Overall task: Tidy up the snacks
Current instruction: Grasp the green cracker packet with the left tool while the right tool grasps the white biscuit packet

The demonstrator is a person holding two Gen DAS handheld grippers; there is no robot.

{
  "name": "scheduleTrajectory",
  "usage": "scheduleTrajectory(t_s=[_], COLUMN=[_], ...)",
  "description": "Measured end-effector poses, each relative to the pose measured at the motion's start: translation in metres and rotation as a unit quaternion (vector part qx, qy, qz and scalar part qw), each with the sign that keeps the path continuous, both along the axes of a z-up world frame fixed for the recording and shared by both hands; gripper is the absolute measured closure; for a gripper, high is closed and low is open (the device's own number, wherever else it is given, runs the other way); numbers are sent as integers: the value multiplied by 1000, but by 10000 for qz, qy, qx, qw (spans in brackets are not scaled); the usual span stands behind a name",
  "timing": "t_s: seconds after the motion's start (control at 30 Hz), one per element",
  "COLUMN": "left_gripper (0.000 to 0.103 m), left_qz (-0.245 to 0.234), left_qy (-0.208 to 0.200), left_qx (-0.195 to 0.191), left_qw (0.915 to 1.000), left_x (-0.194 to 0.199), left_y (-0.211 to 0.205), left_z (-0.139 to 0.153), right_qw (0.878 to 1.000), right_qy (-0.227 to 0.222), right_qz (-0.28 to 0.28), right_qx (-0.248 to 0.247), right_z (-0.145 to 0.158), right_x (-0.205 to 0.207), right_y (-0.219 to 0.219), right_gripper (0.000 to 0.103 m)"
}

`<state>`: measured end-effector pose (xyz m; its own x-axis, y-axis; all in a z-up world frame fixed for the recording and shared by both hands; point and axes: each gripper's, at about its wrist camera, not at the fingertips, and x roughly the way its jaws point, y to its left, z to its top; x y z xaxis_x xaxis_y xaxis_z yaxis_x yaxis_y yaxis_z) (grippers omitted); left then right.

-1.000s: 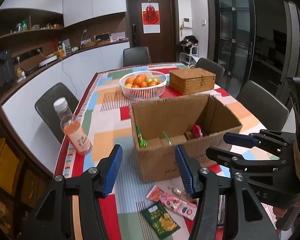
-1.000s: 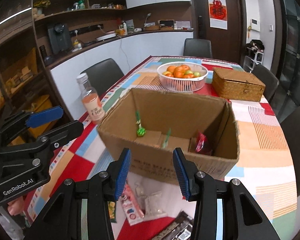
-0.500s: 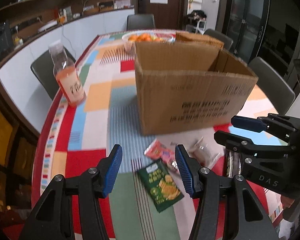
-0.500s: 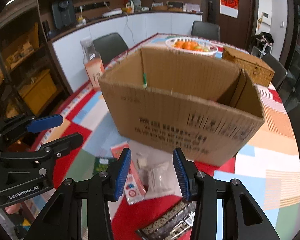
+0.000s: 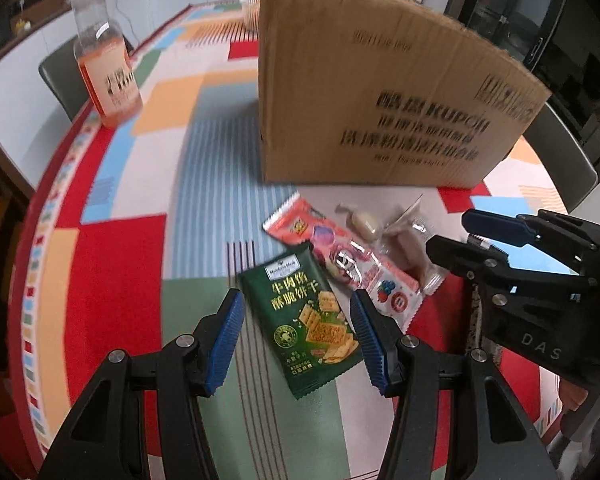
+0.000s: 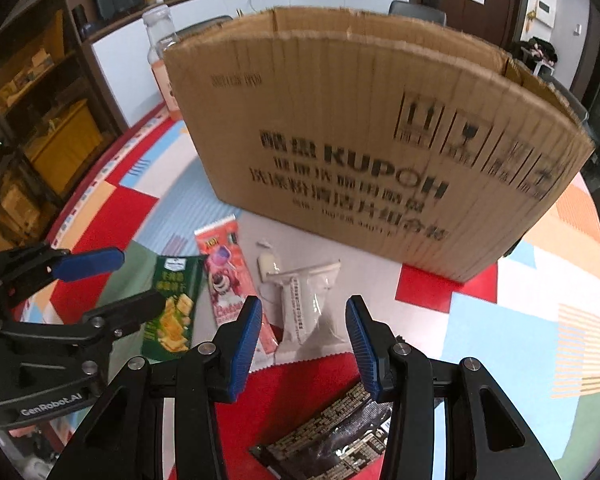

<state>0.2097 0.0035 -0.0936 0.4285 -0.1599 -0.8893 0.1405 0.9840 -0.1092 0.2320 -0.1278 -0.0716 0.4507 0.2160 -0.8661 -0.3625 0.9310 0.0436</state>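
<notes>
Both grippers' fingers [image 5: 230,334] apart, empty | cardboard box [image 6: 364,140] behind snacks | bottle [image 5: 106,76] left

Both wrist cams: steep-down, close, shared snacks [image 5: 314,322]

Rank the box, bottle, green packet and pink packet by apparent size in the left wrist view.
1. Box
2. Bottle
3. Green packet and pink packet: alike, unsure; the pink one is partly covered.

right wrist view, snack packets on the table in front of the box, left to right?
Green cracker packet → pink-red strip packet → small white candy → white pouch. The black packet lies nearer the camera, under the right tool, so it is left out of the row.
</notes>
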Motion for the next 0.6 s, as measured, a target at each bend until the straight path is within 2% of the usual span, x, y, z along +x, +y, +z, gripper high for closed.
scheduleTrajectory(t_s=[0.17,0.6], left_gripper=[49,50], left_qz=[95,257], left_qy=[242,178], left_qx=[-102,19], left_qw=[9996,9995], left_x=[9,24], left_y=[0,-3], left_z=[-15,-28], right_qw=[9999,9994], right_qy=[108,286], right_qz=[4,9], right_qx=[-56,-175], right_z=[-10,-30], right_x=[6,21], right_y=[1,10], right_gripper=[58,58])
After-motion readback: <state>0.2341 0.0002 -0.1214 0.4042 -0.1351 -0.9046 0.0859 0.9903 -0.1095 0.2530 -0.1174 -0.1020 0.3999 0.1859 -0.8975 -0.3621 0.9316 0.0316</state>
